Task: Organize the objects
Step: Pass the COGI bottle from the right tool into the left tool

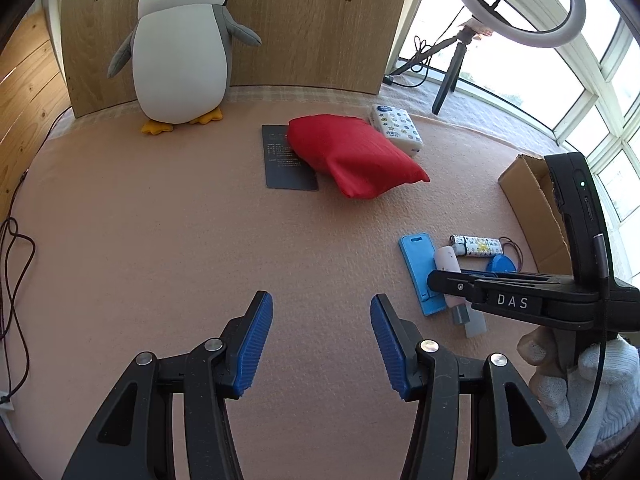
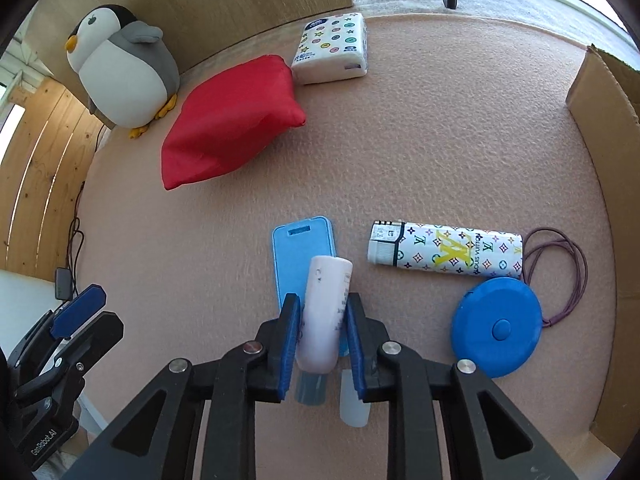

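Observation:
My right gripper points down at the pink mat, and its blue pads press both sides of a pale pink tube. The tube lies across a light blue flat case, with its grey cap towards me. To the right lie a white patterned cylinder and a round blue tape measure. My left gripper hovers open over bare mat with nothing between its fingers. In the left wrist view the right gripper reaches in from the right over the tube.
A cardboard box stands at the right edge, with a purple cord loop beside it. At the back sit a red cushion, a tissue pack, a plush penguin and a dark card. A clear cap lies near me.

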Motion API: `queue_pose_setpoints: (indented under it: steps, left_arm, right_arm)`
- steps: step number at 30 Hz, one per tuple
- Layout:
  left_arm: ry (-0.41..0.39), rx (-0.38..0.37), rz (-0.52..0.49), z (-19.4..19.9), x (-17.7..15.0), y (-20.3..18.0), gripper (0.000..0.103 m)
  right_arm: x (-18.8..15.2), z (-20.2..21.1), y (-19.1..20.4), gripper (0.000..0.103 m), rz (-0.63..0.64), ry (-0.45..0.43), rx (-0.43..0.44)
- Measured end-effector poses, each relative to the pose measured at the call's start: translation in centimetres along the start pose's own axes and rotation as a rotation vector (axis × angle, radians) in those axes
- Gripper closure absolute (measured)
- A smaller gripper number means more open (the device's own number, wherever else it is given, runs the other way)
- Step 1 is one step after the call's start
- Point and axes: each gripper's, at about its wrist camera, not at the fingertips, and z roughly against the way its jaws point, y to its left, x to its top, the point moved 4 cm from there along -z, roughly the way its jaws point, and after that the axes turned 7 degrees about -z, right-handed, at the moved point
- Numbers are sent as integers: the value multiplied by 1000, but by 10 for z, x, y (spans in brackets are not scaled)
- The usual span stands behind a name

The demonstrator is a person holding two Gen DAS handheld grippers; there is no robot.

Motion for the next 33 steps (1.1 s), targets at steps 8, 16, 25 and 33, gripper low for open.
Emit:
queue_pose_setpoints:
  steps: [8, 16, 25, 33]
  left_arm:
    - [3, 24, 45, 2, -9, 29, 48]
    - [22, 31, 50, -4, -13, 41, 48]
    - [47, 1, -40, -30, 10, -3, 47]
    - [107, 14, -81, -71, 29, -22, 47]
  right_arm:
    - [-7, -21, 55, 82, 84, 22, 77]
    - [-27, -21, 75, 81, 164, 40, 63]
    - [-38, 34, 15, 77, 40, -88, 32]
    - [-55, 61, -36, 77, -58, -140, -13]
